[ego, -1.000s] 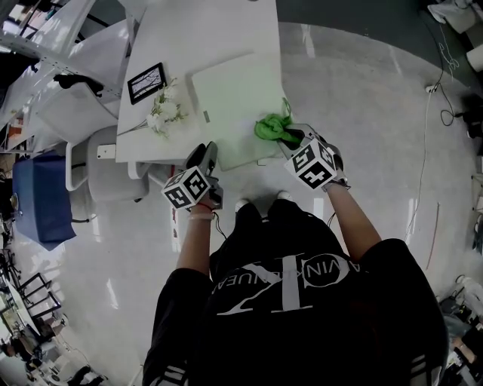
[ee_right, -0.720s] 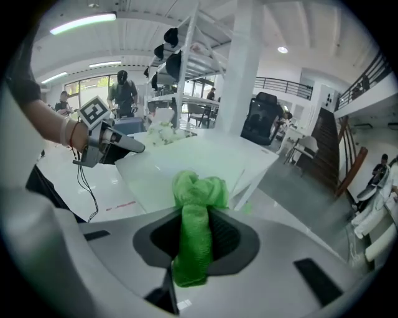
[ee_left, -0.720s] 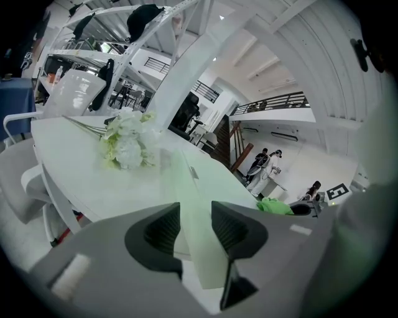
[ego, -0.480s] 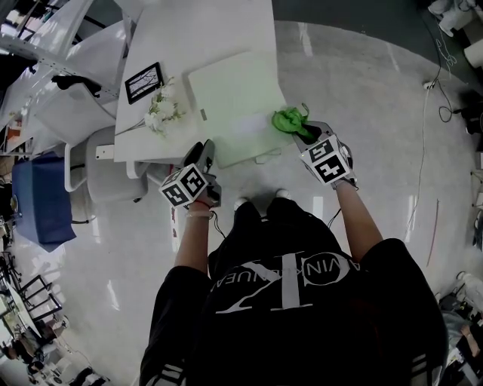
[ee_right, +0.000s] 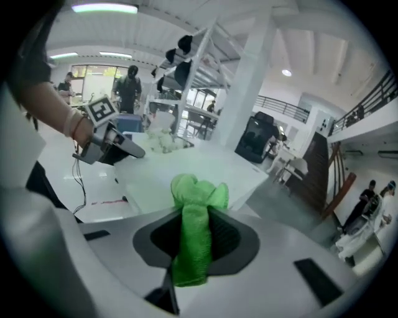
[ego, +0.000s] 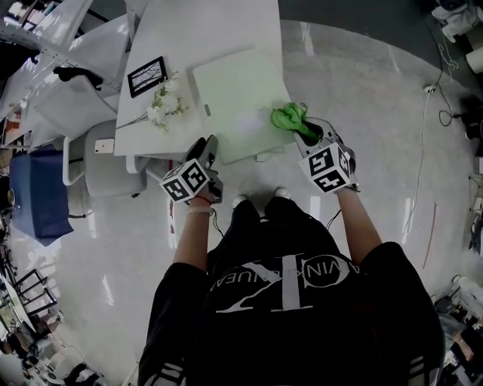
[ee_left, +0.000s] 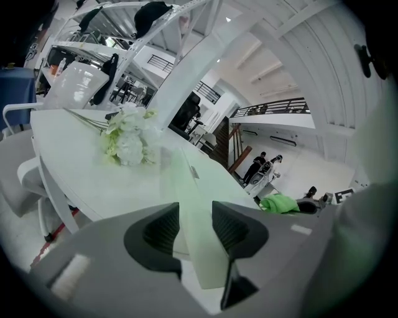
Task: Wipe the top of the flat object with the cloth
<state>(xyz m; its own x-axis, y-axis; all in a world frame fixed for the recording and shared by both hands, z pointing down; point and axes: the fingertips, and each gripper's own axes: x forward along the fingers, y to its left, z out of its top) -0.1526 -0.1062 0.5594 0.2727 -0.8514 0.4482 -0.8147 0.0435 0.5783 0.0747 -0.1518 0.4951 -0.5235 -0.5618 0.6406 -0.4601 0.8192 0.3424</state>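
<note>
A pale green flat board lies on the white table, its near edge over the table's front. My left gripper is at the board's near left corner. In the left gripper view the board runs edge-on between the jaws of that gripper; they have just been opening, and a gap shows at the left pad. My right gripper is shut on a bright green cloth at the board's right edge. The cloth bunches up out of the right gripper, above the board.
White flowers and a black-framed picture lie on the table left of the board. A white chair and a blue object stand at the left. Cables trail on the floor at the right.
The right gripper has carried the cloth to the right and slightly away, from the board's near right part to its right edge. The left gripper has stayed at the board's corner.
</note>
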